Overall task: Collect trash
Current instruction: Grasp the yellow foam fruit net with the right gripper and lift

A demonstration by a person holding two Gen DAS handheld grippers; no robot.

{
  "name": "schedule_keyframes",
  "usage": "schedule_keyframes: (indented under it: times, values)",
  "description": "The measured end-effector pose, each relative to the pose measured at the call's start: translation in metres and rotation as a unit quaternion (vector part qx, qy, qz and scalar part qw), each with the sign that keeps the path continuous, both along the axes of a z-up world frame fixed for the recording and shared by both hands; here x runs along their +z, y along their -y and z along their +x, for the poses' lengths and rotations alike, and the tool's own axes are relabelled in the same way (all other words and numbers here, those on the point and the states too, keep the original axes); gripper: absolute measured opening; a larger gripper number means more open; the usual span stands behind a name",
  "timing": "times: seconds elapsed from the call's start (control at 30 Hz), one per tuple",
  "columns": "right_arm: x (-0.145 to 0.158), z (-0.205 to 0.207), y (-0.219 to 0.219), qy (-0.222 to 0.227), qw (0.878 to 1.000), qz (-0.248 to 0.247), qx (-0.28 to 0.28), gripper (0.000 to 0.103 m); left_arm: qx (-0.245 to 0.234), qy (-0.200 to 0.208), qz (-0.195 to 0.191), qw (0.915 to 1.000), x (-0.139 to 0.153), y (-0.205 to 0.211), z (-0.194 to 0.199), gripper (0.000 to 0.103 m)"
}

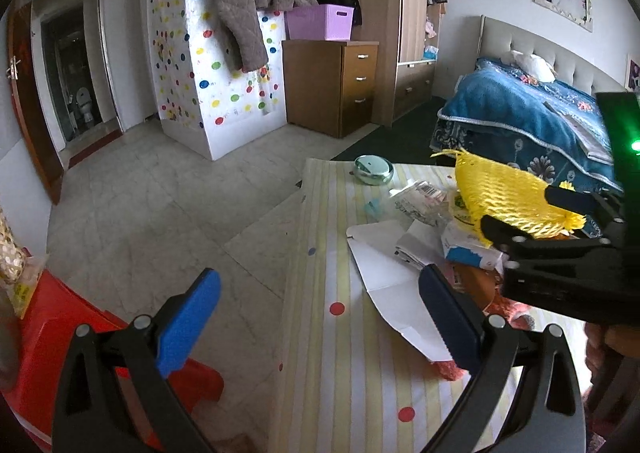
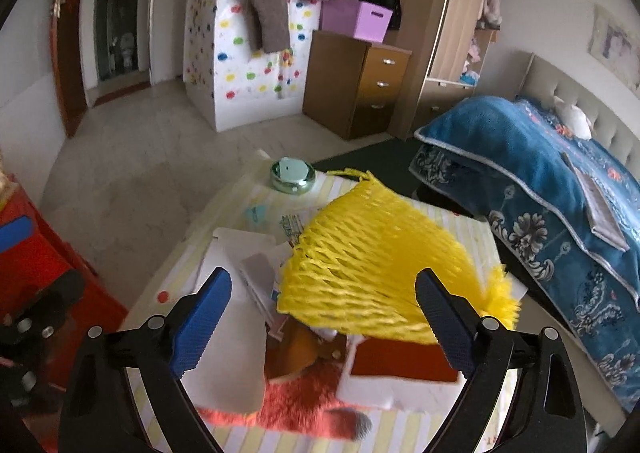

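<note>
A yellow foam net sleeve (image 2: 360, 265) hangs in the air above the striped table (image 2: 472, 229), blurred with motion, level with the fingers of my right gripper (image 2: 320, 317), whose jaws stand wide open around it. From the left wrist view the net (image 1: 500, 197) lies against the right gripper's black fingers (image 1: 560, 221). Beneath it lies a pile of trash: flattened white cardboard (image 1: 384, 269), wrappers (image 1: 424, 197), a blue-and-white packet (image 1: 468, 253). My left gripper (image 1: 320, 325) is open and empty over the table's left edge.
A green round tin (image 1: 374, 169) sits at the table's far end. An orange plush toy (image 2: 304, 409) and a red-and-white box (image 2: 400, 373) lie near me. A red stool (image 1: 64, 329) stands left. A bed (image 1: 528, 121), drawers (image 1: 332, 85) and wardrobe stand beyond.
</note>
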State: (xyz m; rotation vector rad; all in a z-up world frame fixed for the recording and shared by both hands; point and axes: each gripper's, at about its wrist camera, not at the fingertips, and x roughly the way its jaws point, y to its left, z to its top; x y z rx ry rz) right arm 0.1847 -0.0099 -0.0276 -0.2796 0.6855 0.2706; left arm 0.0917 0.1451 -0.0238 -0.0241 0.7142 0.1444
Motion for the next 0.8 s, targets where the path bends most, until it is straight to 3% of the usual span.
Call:
schedule_keyframes:
  times: [0.07,0.1,0.27,0.33,0.4,0.57,0.7,0.8]
  values:
    - [-0.01,0.007,-0.004,-0.001,1.0,-0.018,-0.01,0.084,-0.001,-0.003,0.001,1.0,-0.004,0.0,0.003,0.096]
    - [-0.014,0.011,-0.004,-0.002,1.0,-0.024,-0.015,0.072,-0.001,-0.005,0.002,1.0,-0.006,0.0,0.005,0.096]
    - [-0.026,0.02,0.004,-0.009,0.999,-0.035,-0.034,0.068,-0.009,-0.016,0.003,0.9998,-0.012,0.007,0.01,0.096]
    - [-0.023,0.019,0.011,-0.008,0.999,-0.027,-0.038,0.059,-0.013,-0.018,0.004,0.9997,-0.012,0.011,0.009,0.096]
    - [-0.016,0.02,0.02,-0.01,0.999,-0.007,-0.035,0.039,-0.016,-0.018,0.006,0.9997,-0.011,0.015,0.007,0.096]
    - [0.019,0.016,0.055,0.033,0.998,0.027,-0.045,0.015,-0.021,-0.011,0.014,0.9996,-0.002,0.024,-0.003,0.096]
    - [0.056,0.005,0.097,0.071,0.993,0.062,-0.075,0.013,-0.027,-0.001,0.019,0.9995,0.008,0.033,-0.012,0.096]
    - [0.073,-0.007,0.128,0.075,0.988,0.098,-0.092,0.013,-0.039,0.005,0.019,0.9991,0.015,0.044,-0.017,0.096]
